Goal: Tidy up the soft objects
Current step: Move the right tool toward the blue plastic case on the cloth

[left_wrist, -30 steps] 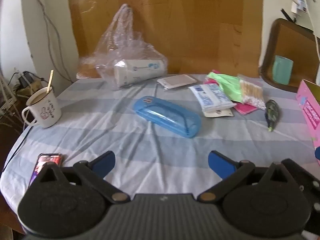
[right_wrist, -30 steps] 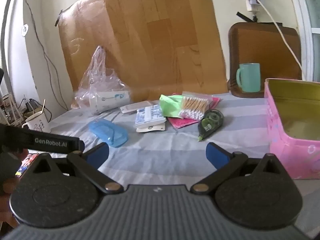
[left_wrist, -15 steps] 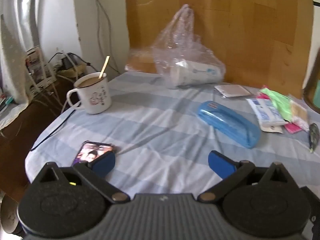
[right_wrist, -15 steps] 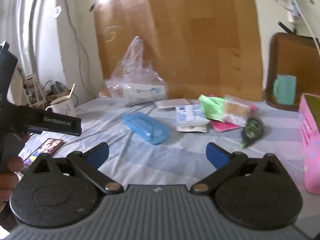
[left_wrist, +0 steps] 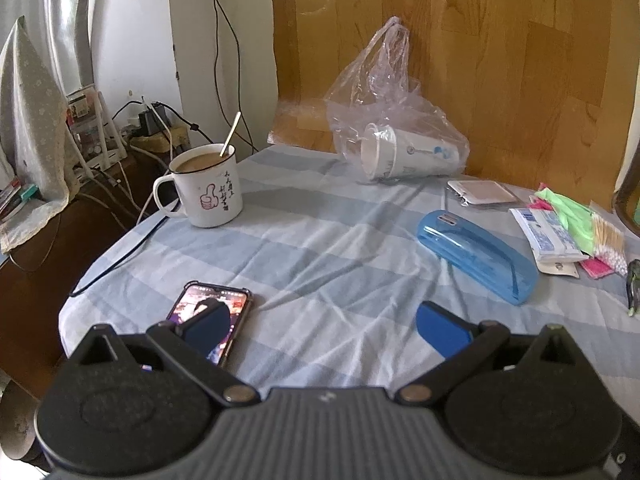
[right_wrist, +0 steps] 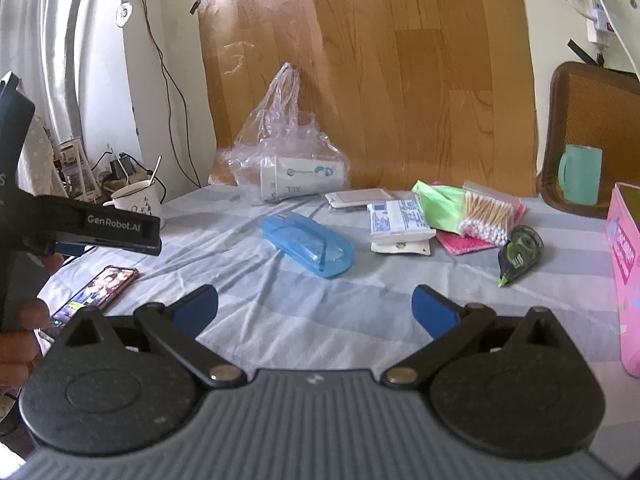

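- Left gripper [left_wrist: 322,322] and right gripper [right_wrist: 314,306]: jaws spread wide and empty, hovering over the bench [right_wrist: 360,304], likely choosing a target.
- Tissue pack [right_wrist: 398,220], right of centre, beside the cotton swabs [right_wrist: 486,216], awaits sorting.

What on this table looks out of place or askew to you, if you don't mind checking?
The white paper cup lies tipped on its side inside the clear plastic bag at the back of the table. The phone lies with its screen lit, near the table's front edge. Nothing looks spilled; the mug stands upright.
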The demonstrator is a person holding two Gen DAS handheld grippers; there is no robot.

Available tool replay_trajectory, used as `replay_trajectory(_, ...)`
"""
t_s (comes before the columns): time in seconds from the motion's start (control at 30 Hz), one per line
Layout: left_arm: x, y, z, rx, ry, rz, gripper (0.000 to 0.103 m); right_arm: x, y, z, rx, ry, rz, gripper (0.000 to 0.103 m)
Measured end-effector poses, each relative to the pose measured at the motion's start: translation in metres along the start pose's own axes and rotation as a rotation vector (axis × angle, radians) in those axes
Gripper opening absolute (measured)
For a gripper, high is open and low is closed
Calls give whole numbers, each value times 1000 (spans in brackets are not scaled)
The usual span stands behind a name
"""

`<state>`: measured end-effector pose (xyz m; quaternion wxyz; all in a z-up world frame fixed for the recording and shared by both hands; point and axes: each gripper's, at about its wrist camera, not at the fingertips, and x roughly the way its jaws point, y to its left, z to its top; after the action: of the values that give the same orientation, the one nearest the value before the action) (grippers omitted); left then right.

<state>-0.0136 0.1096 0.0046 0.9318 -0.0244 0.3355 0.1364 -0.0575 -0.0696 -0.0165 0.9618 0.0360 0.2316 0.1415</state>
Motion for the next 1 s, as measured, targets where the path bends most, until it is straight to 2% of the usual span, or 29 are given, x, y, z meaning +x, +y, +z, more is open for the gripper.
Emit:
replay_trajectory(0.5,-8,-1,-6,-8,-32,-3,103,-5,-4,0,16,4,3,103)
replay_trajectory(0.63,-3,-9,-14,13,13,-45,103,-5,-8,0,29,14,-6,103)
replay_trajectory(1.0,21,-18,-38,38,135,-48,103,1,-14,-5,60,69,-12,103)
